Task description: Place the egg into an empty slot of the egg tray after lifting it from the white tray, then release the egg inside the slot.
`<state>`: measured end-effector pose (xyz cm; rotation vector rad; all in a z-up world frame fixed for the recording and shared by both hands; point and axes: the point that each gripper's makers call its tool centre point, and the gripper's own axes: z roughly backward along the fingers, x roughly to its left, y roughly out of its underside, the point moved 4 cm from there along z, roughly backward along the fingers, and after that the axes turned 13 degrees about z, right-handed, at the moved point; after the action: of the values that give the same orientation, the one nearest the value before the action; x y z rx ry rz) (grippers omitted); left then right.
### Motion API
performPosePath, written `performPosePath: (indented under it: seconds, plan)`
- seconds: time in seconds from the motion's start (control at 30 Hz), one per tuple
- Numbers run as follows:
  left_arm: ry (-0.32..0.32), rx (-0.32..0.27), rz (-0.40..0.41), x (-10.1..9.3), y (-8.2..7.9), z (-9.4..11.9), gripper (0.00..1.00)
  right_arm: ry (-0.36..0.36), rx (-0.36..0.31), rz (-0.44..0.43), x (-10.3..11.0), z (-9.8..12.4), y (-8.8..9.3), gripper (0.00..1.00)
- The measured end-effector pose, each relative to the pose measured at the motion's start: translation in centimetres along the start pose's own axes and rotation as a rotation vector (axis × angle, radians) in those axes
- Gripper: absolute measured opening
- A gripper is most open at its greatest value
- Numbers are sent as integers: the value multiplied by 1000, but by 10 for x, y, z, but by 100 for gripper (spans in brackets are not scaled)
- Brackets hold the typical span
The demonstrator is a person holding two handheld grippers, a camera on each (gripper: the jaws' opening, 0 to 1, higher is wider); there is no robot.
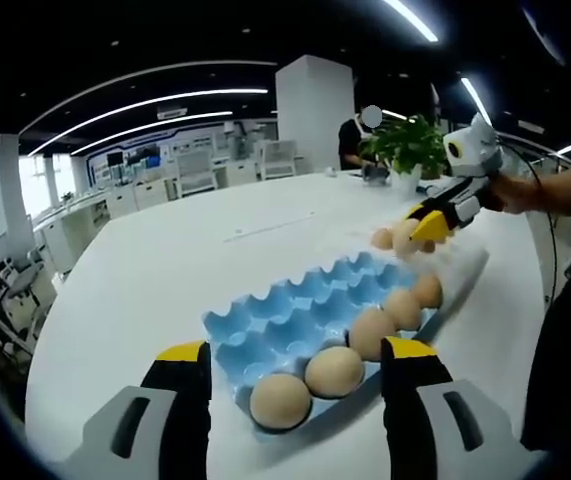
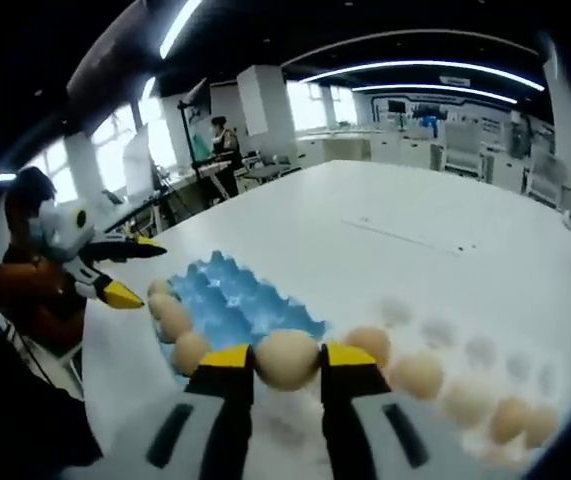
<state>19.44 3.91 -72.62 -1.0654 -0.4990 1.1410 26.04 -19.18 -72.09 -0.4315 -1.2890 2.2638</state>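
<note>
The blue egg tray (image 1: pixel 295 310) lies on the white table, with several brown eggs (image 1: pixel 334 371) along its near row and empty slots behind. My left gripper (image 1: pixel 295 350) stands open just in front of it, one jaw on each side. My right gripper (image 2: pixel 287 358) is shut on a brown egg (image 2: pixel 287 360), held over the white tray (image 2: pixel 435 440) close to the blue egg tray (image 2: pixel 235 300). More eggs (image 2: pixel 420 375) rest in the white tray. From the left gripper view, the right gripper (image 1: pixel 427 225) hangs over the white tray (image 1: pixel 465 265). The left gripper (image 2: pixel 137 272) shows open beside the blue tray.
The white table (image 1: pixel 165 260) stretches wide beyond both trays. A potted plant (image 1: pixel 410 145) stands at its far edge, and a person (image 1: pixel 353 140) is behind it. The holder's arm (image 1: pixel 555 190) comes in from the right. Desks and chairs (image 2: pixel 465 145) fill the room behind.
</note>
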Motion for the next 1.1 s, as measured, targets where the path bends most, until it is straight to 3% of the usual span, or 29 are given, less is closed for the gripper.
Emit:
performPosePath:
  seconds: [0.27,0.63,0.87,1.1]
  plan:
    - [25,14,18,1,0,3,71,-79,-44,22,37,-33,-30,25]
    - [41,13,26,13,-7,3,70,-188,-80,80,80,-103,-70,25]
    - [39,29,21,19,-5,3,69,-261,-90,125,106,-139,-80,25]
    - [24,26,-4,23,-4,3,68,-296,-50,165,120,-161,-71,25]
